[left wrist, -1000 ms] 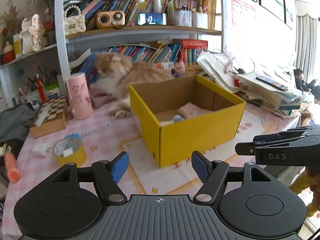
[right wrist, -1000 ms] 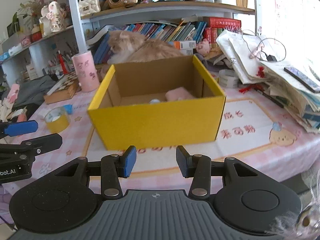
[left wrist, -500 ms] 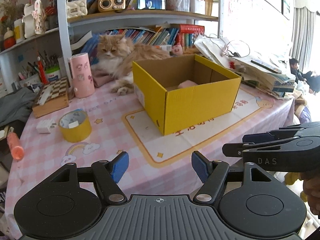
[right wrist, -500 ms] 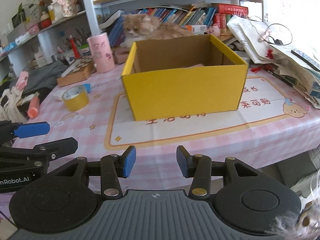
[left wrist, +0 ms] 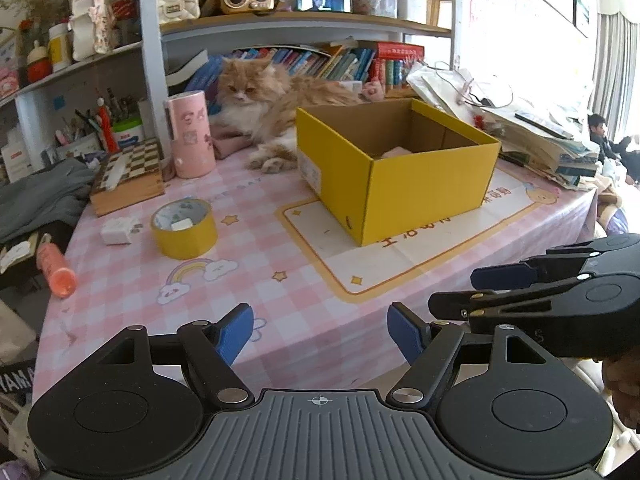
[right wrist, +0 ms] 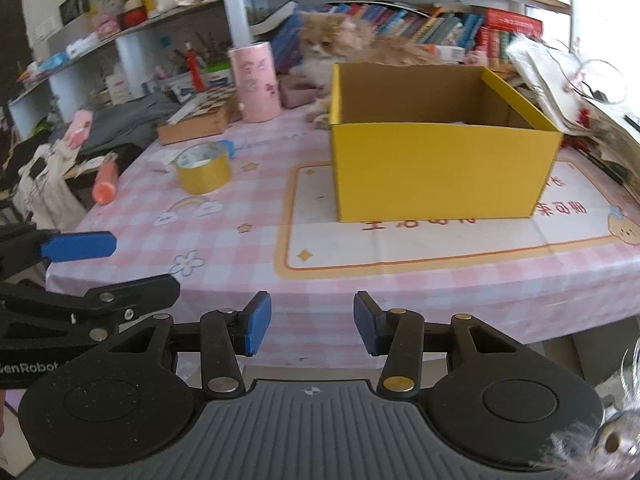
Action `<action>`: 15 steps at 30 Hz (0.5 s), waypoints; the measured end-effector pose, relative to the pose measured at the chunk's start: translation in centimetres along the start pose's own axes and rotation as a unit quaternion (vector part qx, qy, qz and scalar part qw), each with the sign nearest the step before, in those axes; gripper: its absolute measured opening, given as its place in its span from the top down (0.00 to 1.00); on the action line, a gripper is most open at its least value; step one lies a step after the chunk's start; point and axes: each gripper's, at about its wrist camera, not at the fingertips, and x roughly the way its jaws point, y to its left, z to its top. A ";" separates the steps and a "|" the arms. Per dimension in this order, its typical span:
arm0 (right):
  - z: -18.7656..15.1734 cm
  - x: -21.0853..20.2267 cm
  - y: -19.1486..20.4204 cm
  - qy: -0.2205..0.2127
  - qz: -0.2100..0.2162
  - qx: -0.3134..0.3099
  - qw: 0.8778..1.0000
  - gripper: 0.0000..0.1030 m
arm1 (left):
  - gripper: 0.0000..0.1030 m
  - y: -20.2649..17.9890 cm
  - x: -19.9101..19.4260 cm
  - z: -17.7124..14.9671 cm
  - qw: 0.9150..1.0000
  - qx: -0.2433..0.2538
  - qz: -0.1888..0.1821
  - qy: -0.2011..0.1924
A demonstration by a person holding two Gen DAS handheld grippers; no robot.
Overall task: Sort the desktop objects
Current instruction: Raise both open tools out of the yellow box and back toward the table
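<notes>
While a second ago both claws stood close over the yellow box (left wrist: 394, 168), they have now drawn back past the near edge of the table (left wrist: 304, 320), so the box sits well ahead of them and smaller in both views. The left claw (left wrist: 320, 334) is spread wide and carries nothing; the right claw (right wrist: 312, 328) is likewise released and empty. That retreat reads as a drop-off finished: something pale pink lies inside the box, and the claws look free for the next pick.

Still unsorted, ahead and to the left of the left claw, are the yellow tape roll (left wrist: 185, 229), a small white block (left wrist: 117, 231) just beside it, and an orange tube (left wrist: 56, 270) at the table's left edge. Further back stand a pink cylinder (left wrist: 189, 134) and a chessboard box (left wrist: 128, 176).

A pink checked cloth with a printed mat covers the table. Behind it a ginger cat (left wrist: 264, 108) lies before crowded bookshelves (left wrist: 304, 28); paper stacks rise far right.
</notes>
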 end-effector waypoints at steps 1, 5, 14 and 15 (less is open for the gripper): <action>0.0 0.0 0.3 -0.001 0.001 -0.004 1.000 0.58 | 0.26 0.3 -0.1 -0.1 1.000 -0.002 0.001 0.000; 0.0 0.0 1.3 -0.004 0.000 -0.015 1.000 0.58 | 0.26 0.9 -0.6 -0.4 1.000 -0.006 0.004 -0.003; 0.1 0.0 3.4 -0.009 0.010 -0.045 0.999 0.58 | 0.26 2.0 -1.8 -0.9 0.999 -0.021 0.017 -0.019; 0.1 0.0 3.6 -0.010 0.010 -0.049 0.999 0.58 | 0.26 2.2 -2.0 -1.0 0.999 -0.024 0.017 -0.021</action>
